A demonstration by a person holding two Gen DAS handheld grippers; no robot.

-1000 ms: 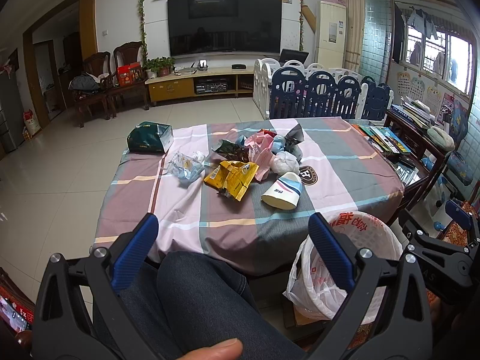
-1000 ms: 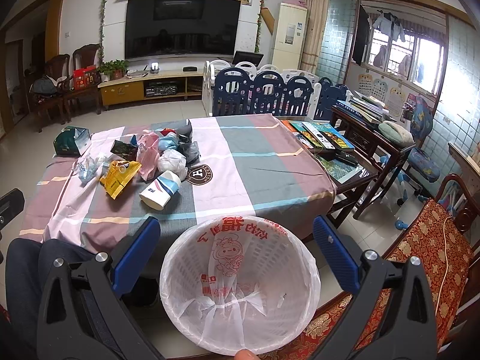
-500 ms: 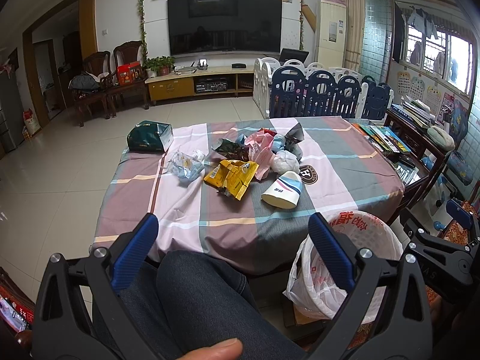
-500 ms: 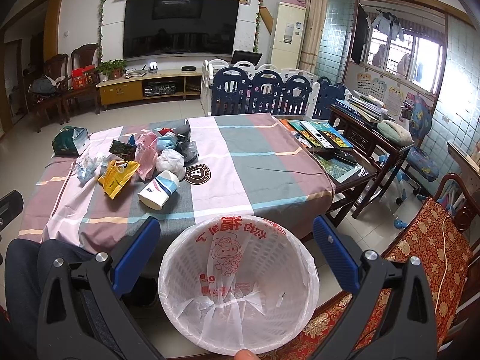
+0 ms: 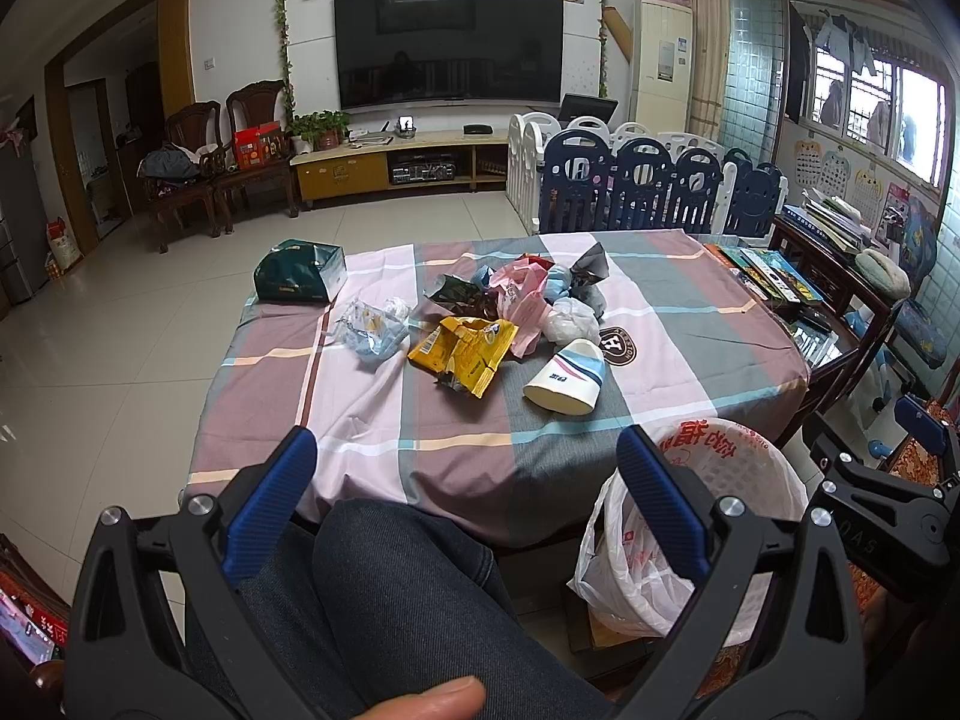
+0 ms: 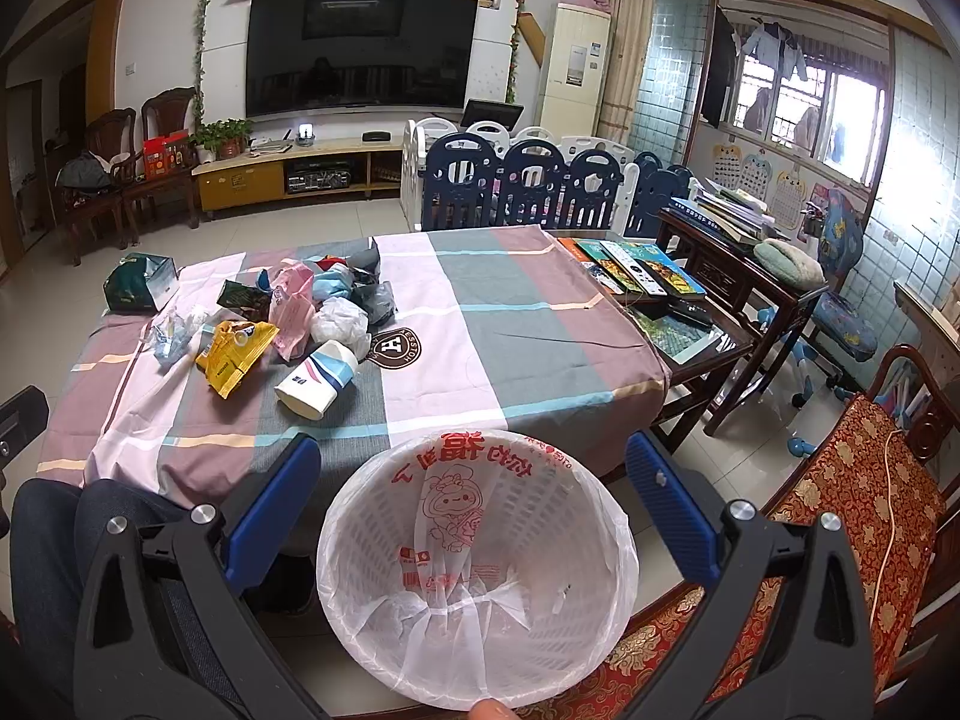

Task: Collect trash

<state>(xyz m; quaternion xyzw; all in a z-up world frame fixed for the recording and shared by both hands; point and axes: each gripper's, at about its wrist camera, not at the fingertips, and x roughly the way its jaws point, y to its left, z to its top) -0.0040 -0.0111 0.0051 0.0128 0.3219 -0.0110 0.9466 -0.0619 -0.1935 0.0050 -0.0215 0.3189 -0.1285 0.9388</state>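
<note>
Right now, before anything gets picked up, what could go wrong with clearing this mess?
The paper cup lies on its side near the table's front edge, so a nudge might roll it off.

The yellow wrapper lies flat, so fingers may snag the tablecloth.

The lined bin sits below the table edge, so drops could miss it.

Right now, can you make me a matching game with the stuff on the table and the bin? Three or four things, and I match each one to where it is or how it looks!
Things:
1. paper cup
2. yellow snack bag
3. green box
4. trash basket

Clues:
A. crumpled and torn open, near the middle of the pile
B. standing on the floor beside the table, lined with a white plastic bag
C. lying on its side, nearest the table's front edge
D. alone at the far left corner of the tablecloth

Pairs: 1-C, 2-A, 3-D, 4-B
</note>
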